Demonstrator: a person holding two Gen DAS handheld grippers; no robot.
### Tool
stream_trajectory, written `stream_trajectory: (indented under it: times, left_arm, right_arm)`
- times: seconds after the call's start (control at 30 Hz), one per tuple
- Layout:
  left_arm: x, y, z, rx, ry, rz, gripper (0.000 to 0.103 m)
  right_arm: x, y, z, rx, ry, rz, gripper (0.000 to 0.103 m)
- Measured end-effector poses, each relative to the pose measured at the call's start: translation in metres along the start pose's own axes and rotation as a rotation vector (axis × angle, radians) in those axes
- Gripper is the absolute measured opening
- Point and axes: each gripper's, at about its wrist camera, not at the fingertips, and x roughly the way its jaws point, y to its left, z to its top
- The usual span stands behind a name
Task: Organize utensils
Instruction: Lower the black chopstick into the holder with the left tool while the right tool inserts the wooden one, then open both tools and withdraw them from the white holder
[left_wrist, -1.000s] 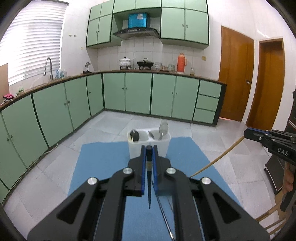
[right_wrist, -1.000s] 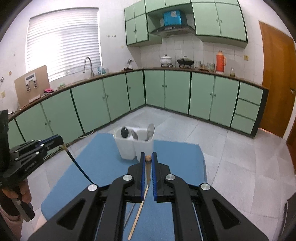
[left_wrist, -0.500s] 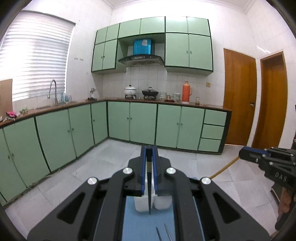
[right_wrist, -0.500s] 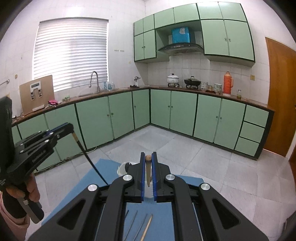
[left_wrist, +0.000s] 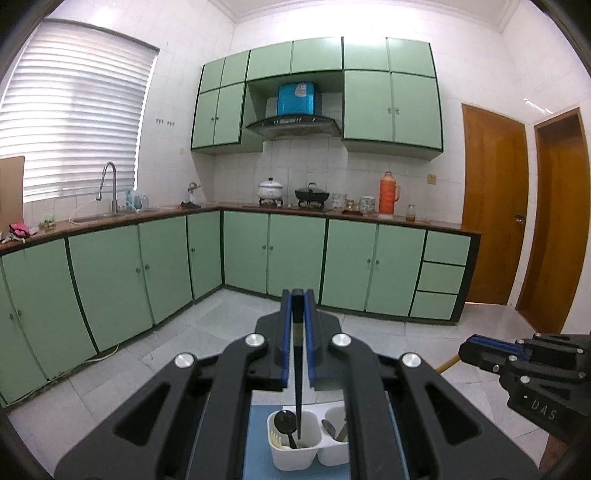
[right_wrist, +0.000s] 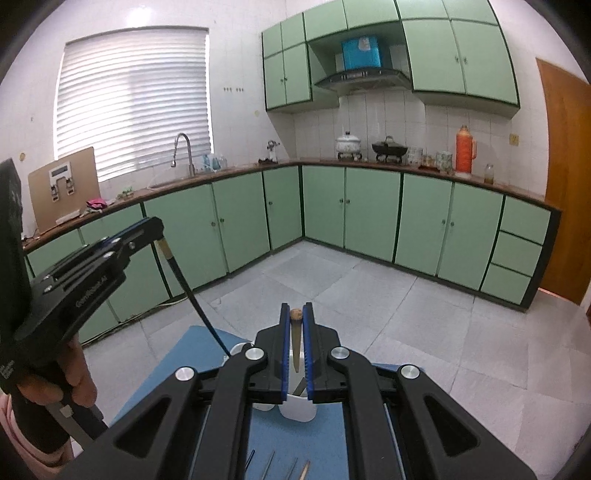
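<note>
While both pairs of tongs are closed on a chopstick each, the sorting looks well under way but not finished: the left gripper (left_wrist: 297, 339) pinches a black chopstick (left_wrist: 298, 398) whose tip hangs right over the left compartment of the white utensil holder (left_wrist: 295, 456), and the right gripper (right_wrist: 295, 347) clamps a wooden chopstick (right_wrist: 296, 343) with its knobbed end poking out beyond the blue pads (right_wrist: 283, 354). From the left wrist view the holder sits on the blue mat (left_wrist: 256, 443), near and low between the tong arms; its left cell already contains a black spoon (left_wrist: 287, 424) and some pale pieces, and its right cell has a metal spoon (left_wrist: 328, 428) and another metal handle. Seen from the right wrist view, the holder is mostly hidden behind the tongs, just beyond the fingertips. Several thin utensils remain flat on the near edge of the mat (right_wrist: 288, 465), including what look like metal chopsticks and one wooden stick, though they are too cut off to count surely. My reading is that both held sticks are about to be dropped in, with the loose ones on the mat left to collect afterwards; which cell the wooden stick is aimed at I cannot tell
</note>
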Motion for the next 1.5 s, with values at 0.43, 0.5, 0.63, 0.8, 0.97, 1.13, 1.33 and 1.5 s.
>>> stream_trajectory:
  times: [0.43,0.5,0.63,0.8,0.97,1.13,1.33,1.5]
  left_arm:
    - [0.06,0.017,-0.055,-0.009,0.117,0.021,0.006]
    - [0.067,0.019,-0.061,-0.014,0.132,0.024,0.006]
    - [0.074,0.022,-0.072,-0.012,0.15,0.031,0.006]
    - [0.08,0.027,-0.082,-0.018,0.175,0.036,0.006]
    - [0.083,0.032,-0.088,-0.023,0.201,0.04,0.006]
    - [0.079,0.037,-0.089,-0.028,0.203,0.045,0.007]
    - [0.07,0.045,-0.091,-0.044,0.199,0.059,0.027]
    - [0.066,0.051,-0.092,-0.056,0.19,0.075,0.048]
  right_arm:
    - [0.068,-0.011,-0.025,0.019,0.097,0.013,0.006]
    - [0.075,-0.011,-0.03,0.017,0.109,0.017,0.006]
    - [0.084,-0.008,-0.04,0.016,0.126,0.022,0.006]
    - [0.09,-0.002,-0.049,0.012,0.128,0.028,0.007]
    - [0.088,-0.001,-0.053,0.006,0.125,0.02,0.007]
    - [0.082,-0.004,-0.058,0.023,0.122,0.014,0.009]
    - [0.076,-0.012,-0.062,0.042,0.119,0.015,0.021]
    - [0.073,-0.018,-0.066,0.053,0.114,-0.004,0.042]
